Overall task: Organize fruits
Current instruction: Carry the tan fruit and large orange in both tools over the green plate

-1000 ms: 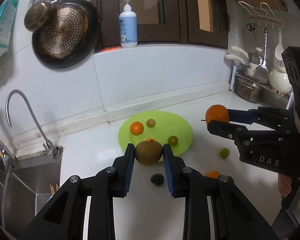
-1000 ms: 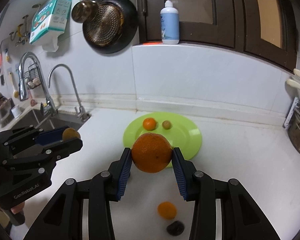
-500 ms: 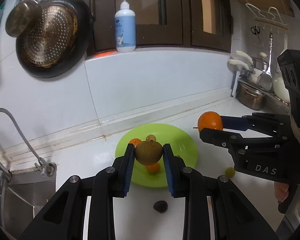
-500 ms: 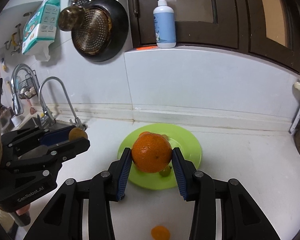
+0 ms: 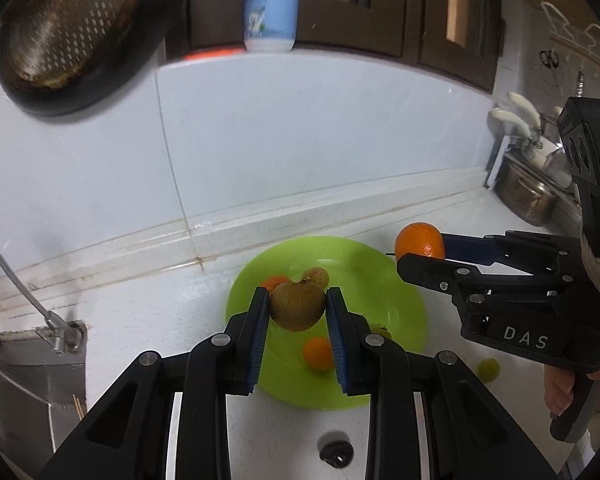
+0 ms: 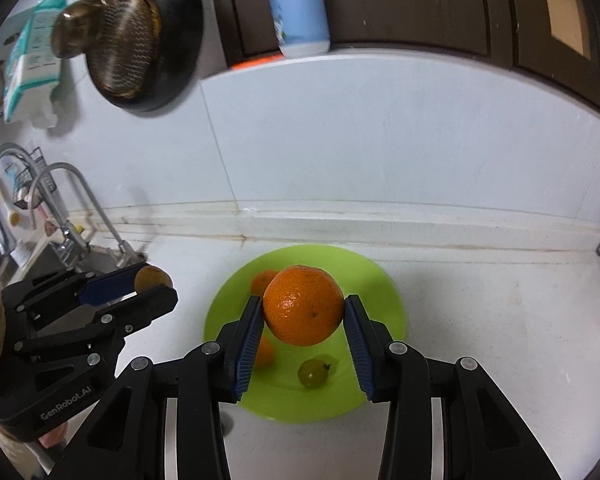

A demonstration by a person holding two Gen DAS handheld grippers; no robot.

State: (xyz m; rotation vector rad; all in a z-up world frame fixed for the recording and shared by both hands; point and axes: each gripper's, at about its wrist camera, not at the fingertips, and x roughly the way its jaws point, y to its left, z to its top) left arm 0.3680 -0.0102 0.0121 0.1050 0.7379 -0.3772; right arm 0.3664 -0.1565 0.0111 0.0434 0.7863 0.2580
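Observation:
My left gripper (image 5: 297,312) is shut on a brown kiwi (image 5: 297,306), held above the near-left part of the green plate (image 5: 384,276). My right gripper (image 6: 303,322) is shut on a large orange (image 6: 303,305) and hangs over the same green plate (image 6: 380,280). On the plate lie a small orange (image 5: 318,354), another small orange (image 6: 263,280) at the back, a small brownish fruit (image 5: 318,276) and a green fruit (image 6: 312,372). The left wrist view shows the right gripper with its orange (image 5: 419,240) at the right. The right wrist view shows the left gripper with the kiwi (image 6: 153,278) at the left.
A green fruit (image 5: 488,368) and a dark fruit (image 5: 336,450) lie on the white counter off the plate. The sink (image 5: 16,380) with its tap is at the left. A pan (image 5: 64,28) hangs on the wall, a soap bottle (image 5: 272,4) stands on the ledge, and pots (image 5: 528,196) stand at the right.
Both grippers have moved forward toward the wall with their fruit. They now hang over the plate, and the loose fruits on the counter have slid toward or past the bottom edge of view.

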